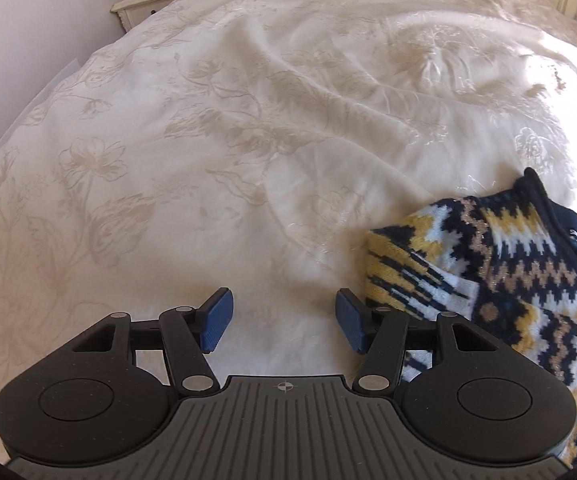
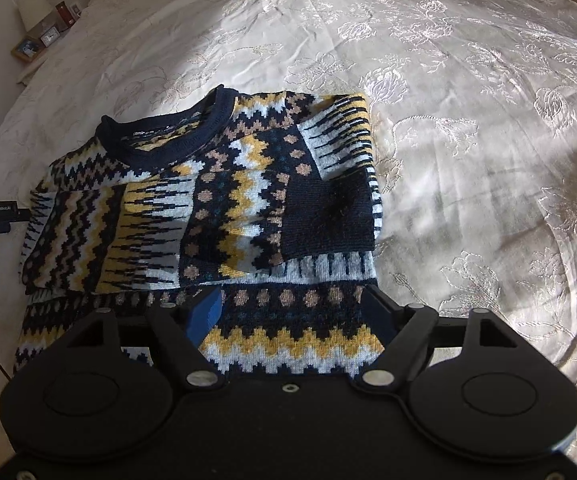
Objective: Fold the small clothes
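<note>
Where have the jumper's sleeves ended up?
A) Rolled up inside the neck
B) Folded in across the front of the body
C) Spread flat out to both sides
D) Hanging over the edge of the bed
B: in the right wrist view both sleeves of the patterned jumper lie across its chest, their ends meeting near the middle, and the whole garment rests on the cream bedspread.

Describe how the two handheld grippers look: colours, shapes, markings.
The left gripper is black, with ribbed blue finger pads, two round housings, silver pivot pins and a small crosshair mark on its grooved grey deck. The right gripper has the same black build and blue pads.
</note>
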`<state>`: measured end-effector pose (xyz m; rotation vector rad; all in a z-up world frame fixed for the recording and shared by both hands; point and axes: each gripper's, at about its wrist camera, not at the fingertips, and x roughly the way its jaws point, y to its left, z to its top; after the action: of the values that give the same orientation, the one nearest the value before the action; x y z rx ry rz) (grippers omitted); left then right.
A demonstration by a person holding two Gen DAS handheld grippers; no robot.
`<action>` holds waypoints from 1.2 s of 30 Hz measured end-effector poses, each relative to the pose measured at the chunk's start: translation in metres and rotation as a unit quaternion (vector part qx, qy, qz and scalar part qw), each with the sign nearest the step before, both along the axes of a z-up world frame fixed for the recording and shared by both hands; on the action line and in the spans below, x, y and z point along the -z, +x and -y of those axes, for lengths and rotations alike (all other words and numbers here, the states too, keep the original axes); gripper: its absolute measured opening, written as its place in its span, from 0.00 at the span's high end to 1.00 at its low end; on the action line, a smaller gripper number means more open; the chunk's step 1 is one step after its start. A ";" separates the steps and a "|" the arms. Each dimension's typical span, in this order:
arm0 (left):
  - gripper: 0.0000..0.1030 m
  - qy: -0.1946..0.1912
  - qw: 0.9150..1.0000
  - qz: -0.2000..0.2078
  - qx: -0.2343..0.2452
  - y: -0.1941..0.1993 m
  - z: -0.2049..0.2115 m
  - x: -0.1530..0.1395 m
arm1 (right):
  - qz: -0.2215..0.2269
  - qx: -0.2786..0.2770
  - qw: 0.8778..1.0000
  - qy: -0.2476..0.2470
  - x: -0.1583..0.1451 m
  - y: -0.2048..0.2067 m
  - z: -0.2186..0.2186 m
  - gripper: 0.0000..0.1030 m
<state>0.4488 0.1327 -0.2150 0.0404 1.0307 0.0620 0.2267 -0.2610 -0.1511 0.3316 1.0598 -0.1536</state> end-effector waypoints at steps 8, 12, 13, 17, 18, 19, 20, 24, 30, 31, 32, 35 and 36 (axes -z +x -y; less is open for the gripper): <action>0.29 -0.071 0.996 0.036 0.027 -0.056 -0.023 -0.024 | -0.004 0.001 1.000 -0.006 0.002 -0.012 -0.026 0.15; 0.15 -0.076 0.994 0.058 0.051 -0.088 -0.018 -0.034 | 0.002 -0.011 1.000 -0.002 0.002 -0.018 -0.043 0.09; 0.11 -0.073 0.994 0.060 0.058 -0.096 -0.015 -0.036 | 0.004 -0.015 1.000 -0.003 0.002 -0.021 -0.047 0.06; 0.11 -0.082 0.992 0.057 0.076 -0.127 -0.008 -0.043 | 0.002 -0.030 1.000 0.004 0.003 -0.029 -0.056 0.03; 0.11 -0.085 0.992 0.055 0.077 -0.134 -0.006 -0.044 | 0.002 -0.032 0.999 0.003 0.003 -0.031 -0.057 0.03; 0.11 -0.086 0.992 0.053 0.078 -0.142 -0.004 -0.045 | 0.004 -0.035 0.999 0.003 0.003 -0.034 -0.058 0.02; 0.11 -0.088 0.992 0.051 0.079 -0.151 -0.004 -0.045 | 0.007 -0.037 0.999 0.003 0.002 -0.037 -0.058 0.01; 0.11 -0.092 0.992 0.041 0.076 -0.185 0.004 -0.044 | 0.018 -0.046 0.999 0.009 0.001 -0.052 -0.053 0.01; 0.11 -0.083 0.994 0.019 0.075 -0.241 0.016 -0.036 | 0.026 -0.058 0.998 0.023 0.006 -0.087 -0.039 0.01; 0.11 -0.083 0.994 0.016 0.072 -0.252 0.018 -0.034 | 0.028 -0.059 0.998 0.023 0.006 -0.093 -0.036 0.01; 0.11 -0.084 0.994 0.013 0.071 -0.262 0.019 -0.032 | 0.030 -0.060 0.997 0.024 0.007 -0.101 -0.033 0.01; 0.11 -0.081 0.994 0.004 0.076 -0.290 0.027 -0.025 | 0.030 -0.054 0.997 0.035 0.011 -0.129 -0.022 0.01; 0.11 -0.081 0.994 0.001 0.078 -0.298 0.029 -0.022 | 0.029 -0.054 0.997 0.037 0.012 -0.137 -0.019 0.01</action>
<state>0.1512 0.1036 -0.1927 -0.0272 1.0245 -0.1632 0.0900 -0.2418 -0.1633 0.3428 1.0247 -0.0076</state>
